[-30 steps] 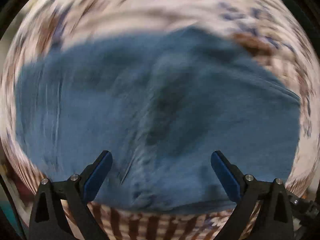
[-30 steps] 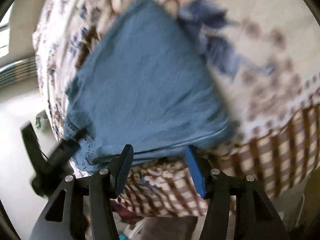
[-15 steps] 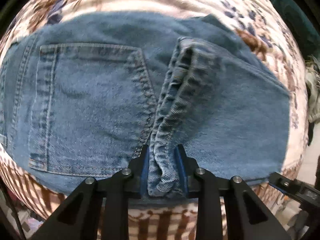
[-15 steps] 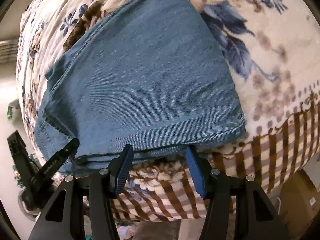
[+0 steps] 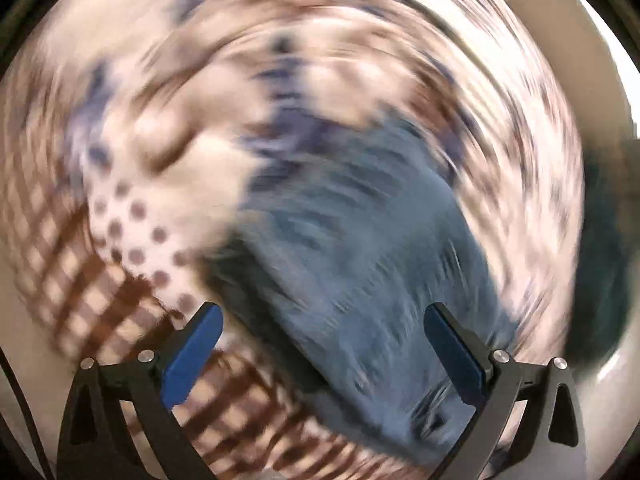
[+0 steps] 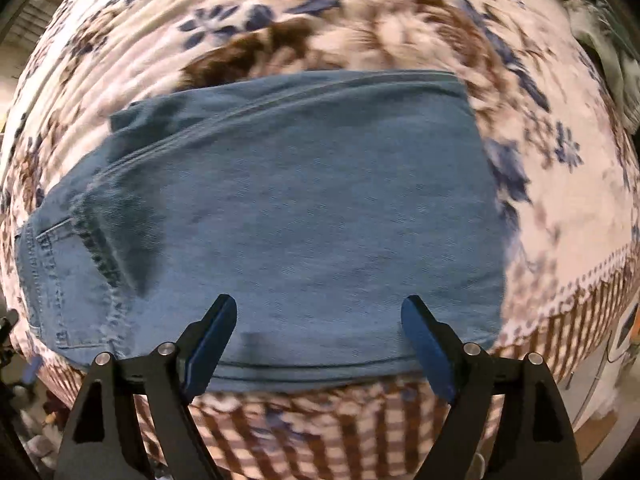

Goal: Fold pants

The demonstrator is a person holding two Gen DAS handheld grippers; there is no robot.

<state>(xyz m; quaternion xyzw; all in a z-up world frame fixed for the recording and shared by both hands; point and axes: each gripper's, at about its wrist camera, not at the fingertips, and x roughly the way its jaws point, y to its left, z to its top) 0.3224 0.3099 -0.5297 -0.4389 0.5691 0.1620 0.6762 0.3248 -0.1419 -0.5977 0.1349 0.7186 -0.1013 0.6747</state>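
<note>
Folded blue jeans (image 6: 304, 208) lie flat on a floral blanket (image 6: 360, 28), a back pocket showing at the left end. My right gripper (image 6: 320, 340) hovers over the jeans' near edge, its blue-padded jaws opening wide with nothing pinched between them. The left wrist view is heavily blurred by motion. There the jeans (image 5: 360, 272) are a blue smear running from the centre toward the lower right. My left gripper (image 5: 324, 356) is above them, its jaws opening wide and holding nothing.
The blanket has a brown checked border (image 6: 320, 432) hanging over the near edge of the bed. A grey-white cloth (image 6: 608, 52) lies at the far right. Floor clutter (image 6: 24, 412) shows at the lower left.
Half a second ago the left gripper pinched a denim hem; it has let go, opened wide and swung away fast. The right gripper opened wider and moved over the jeans' near edge.
</note>
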